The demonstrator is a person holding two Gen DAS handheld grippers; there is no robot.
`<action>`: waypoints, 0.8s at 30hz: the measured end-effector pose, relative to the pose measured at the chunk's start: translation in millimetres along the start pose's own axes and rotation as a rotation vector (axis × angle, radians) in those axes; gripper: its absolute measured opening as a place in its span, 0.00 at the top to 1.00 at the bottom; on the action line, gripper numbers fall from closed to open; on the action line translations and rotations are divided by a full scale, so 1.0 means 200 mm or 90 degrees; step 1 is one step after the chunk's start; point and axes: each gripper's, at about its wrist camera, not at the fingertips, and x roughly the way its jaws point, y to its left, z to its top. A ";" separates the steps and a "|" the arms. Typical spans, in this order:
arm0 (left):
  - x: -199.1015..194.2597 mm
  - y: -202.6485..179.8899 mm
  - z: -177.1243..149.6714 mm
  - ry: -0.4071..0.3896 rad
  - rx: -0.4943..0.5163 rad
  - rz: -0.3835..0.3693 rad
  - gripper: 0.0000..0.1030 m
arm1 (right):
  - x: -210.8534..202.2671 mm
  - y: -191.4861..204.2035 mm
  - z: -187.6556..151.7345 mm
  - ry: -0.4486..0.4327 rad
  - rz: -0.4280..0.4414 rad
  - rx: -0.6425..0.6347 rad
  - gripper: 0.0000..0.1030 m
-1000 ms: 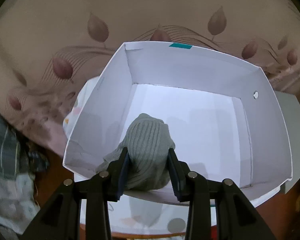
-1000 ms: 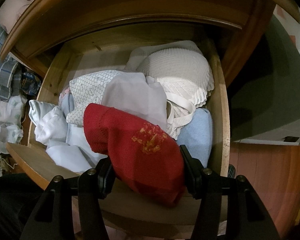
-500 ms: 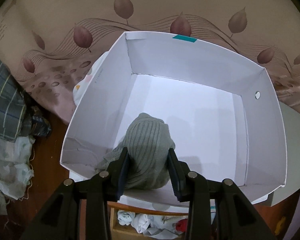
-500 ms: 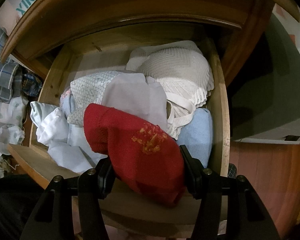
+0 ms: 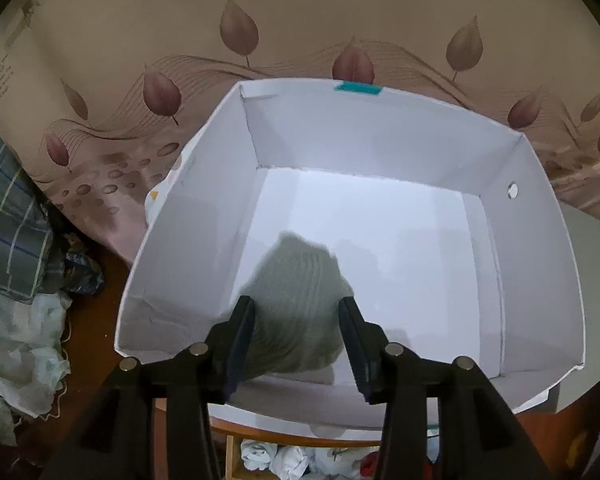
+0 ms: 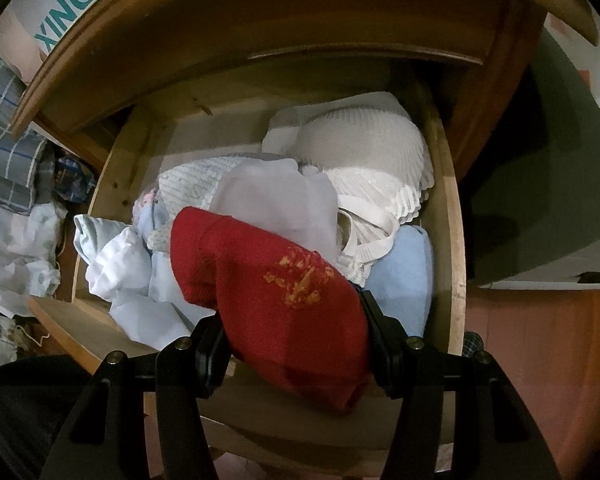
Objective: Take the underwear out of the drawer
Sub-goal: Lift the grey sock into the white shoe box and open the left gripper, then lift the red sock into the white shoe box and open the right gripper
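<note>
My left gripper (image 5: 296, 320) hangs over the near edge of an open white cardboard box (image 5: 380, 140). Its jaws are opening, and a grey ribbed garment (image 5: 296, 280) still sits between them, blurred as it slips toward the box floor. My right gripper (image 6: 292, 320) is shut on a red knitted garment (image 6: 268, 280) with an orange mark, held just above the front of the open wooden drawer (image 6: 446, 240). In the drawer lie a white lacy piece (image 6: 364, 148), a pale lilac piece (image 6: 276, 200) and a light blue piece (image 6: 400, 276).
The box rests on a leaf-patterned bedspread (image 5: 140, 40). A plaid cloth (image 5: 8, 208) and crumpled pale fabric (image 5: 16, 344) lie to the left on the floor. A grey-green box (image 6: 540, 200) stands right of the drawer. The cabinet top (image 6: 260, 40) overhangs the drawer's back.
The left jaws have spread apart and the grey garment has gone blurred between them. The left view has shifted a little over the box. The right gripper and red garment have not moved.
</note>
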 end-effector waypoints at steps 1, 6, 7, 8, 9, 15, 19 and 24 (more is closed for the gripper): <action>-0.01 0.01 0.00 -0.006 0.000 -0.005 0.54 | 0.00 0.00 0.00 -0.001 0.000 0.001 0.47; -0.09 0.05 0.01 -0.020 0.002 -0.031 0.46 | -0.03 0.01 0.00 -0.021 0.000 -0.006 0.47; -0.11 0.06 0.00 -0.027 0.002 -0.031 0.46 | -0.04 0.01 0.00 -0.031 -0.003 -0.012 0.47; -0.16 0.08 -0.02 -0.041 0.006 -0.028 0.46 | -0.06 0.02 0.01 -0.041 -0.008 -0.020 0.47; -0.19 0.09 -0.03 -0.051 0.008 -0.027 0.46 | -0.07 0.03 0.01 -0.049 -0.011 -0.026 0.47; -0.37 0.21 -0.26 -0.138 0.028 0.025 0.45 | -0.12 0.05 0.04 -0.056 -0.017 -0.041 0.48; -0.36 0.28 -0.52 -0.165 0.036 0.059 0.44 | -0.21 0.05 0.08 -0.071 -0.016 -0.041 0.48; -0.21 0.36 -0.80 -0.143 0.032 0.085 0.44 | -0.41 0.09 0.14 -0.104 -0.015 -0.051 0.48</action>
